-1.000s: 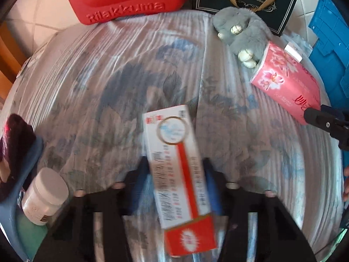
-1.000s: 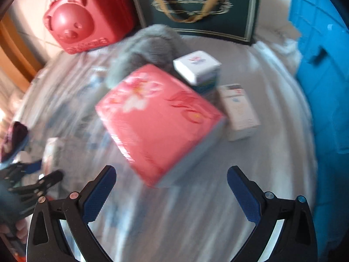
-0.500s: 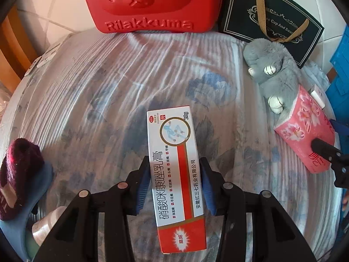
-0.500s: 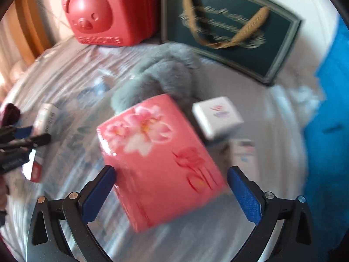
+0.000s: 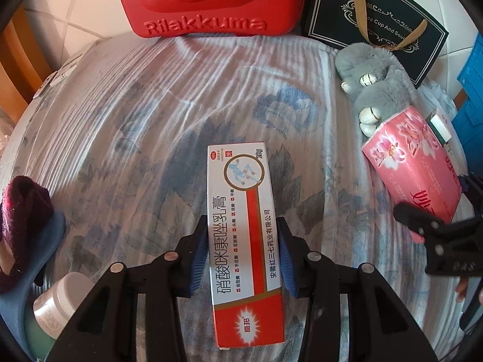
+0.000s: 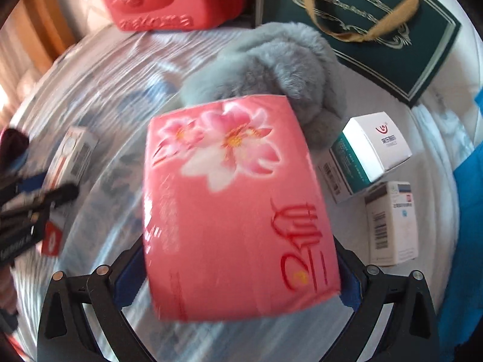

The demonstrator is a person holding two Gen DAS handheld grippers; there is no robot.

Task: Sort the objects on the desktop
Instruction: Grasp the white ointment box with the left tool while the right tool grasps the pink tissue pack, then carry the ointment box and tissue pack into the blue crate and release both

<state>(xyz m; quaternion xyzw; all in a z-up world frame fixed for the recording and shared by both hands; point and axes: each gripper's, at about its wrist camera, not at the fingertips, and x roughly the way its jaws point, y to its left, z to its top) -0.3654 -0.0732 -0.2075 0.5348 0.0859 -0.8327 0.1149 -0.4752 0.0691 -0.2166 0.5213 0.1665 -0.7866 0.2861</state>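
My left gripper [image 5: 243, 256] is shut on a long white and red ointment box [image 5: 244, 229] and holds it over the blue-patterned cloth. My right gripper [image 6: 238, 274] straddles a pink tissue pack [image 6: 238, 208], with the blue pads at its two sides; I cannot tell whether they press on it. The pack [image 5: 413, 163] and the right gripper [image 5: 434, 235] also show at the right of the left wrist view. A grey plush toy [image 6: 271, 60] lies behind the pack, touching it.
A red Rilakkuma case [image 5: 208, 0] and a dark gift bag [image 5: 380, 21] stand at the back. Two small medicine boxes [image 6: 368, 157] [image 6: 392, 223] lie right of the pack. A blue crate [image 5: 471, 96] stands far right. A white jar [image 5: 60, 304] and maroon cloth [image 5: 21, 211] sit left.
My right gripper has moved forward around the tissue pack, and its pads now sit at the pack's sides. My left gripper has lifted and levelled the ointment box.
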